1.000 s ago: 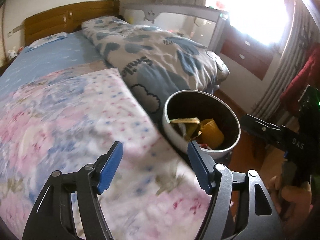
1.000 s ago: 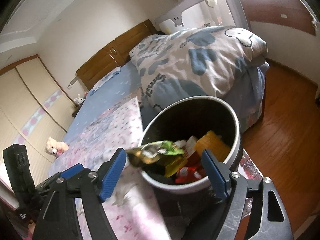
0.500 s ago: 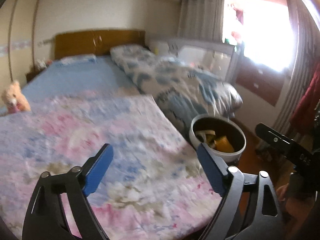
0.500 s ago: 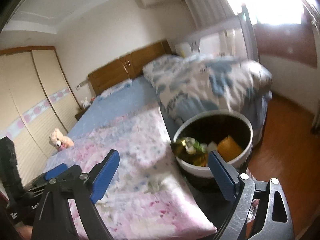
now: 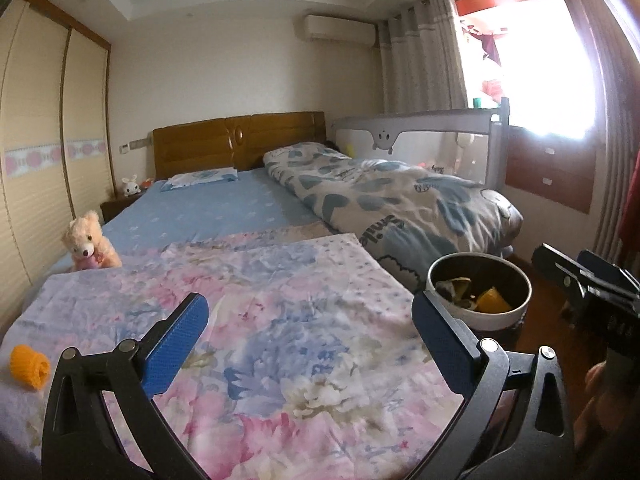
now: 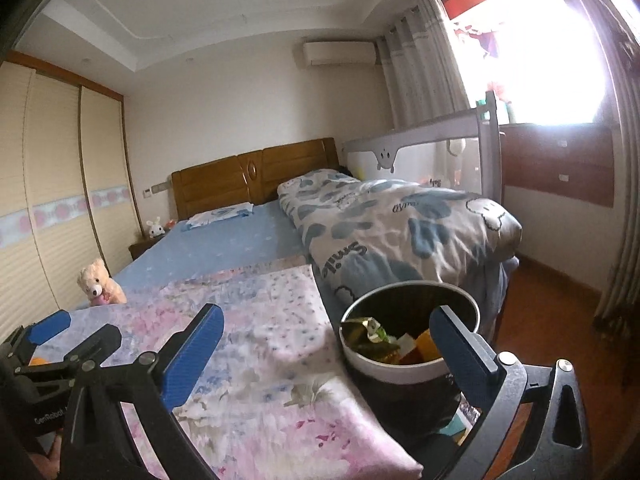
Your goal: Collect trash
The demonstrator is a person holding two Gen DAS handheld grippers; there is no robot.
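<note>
Now both grippers pulled back from bin, view wider. Left gripper and right gripper: fingers wide, holding nothing. Orange scrap lies on floral sheet, bed's left edge. Bin beside bed holds wrappers.

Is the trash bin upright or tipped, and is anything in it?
Upright: the trash bin has its rim level and mouth facing up, with wrappers and an orange piece inside.
</note>
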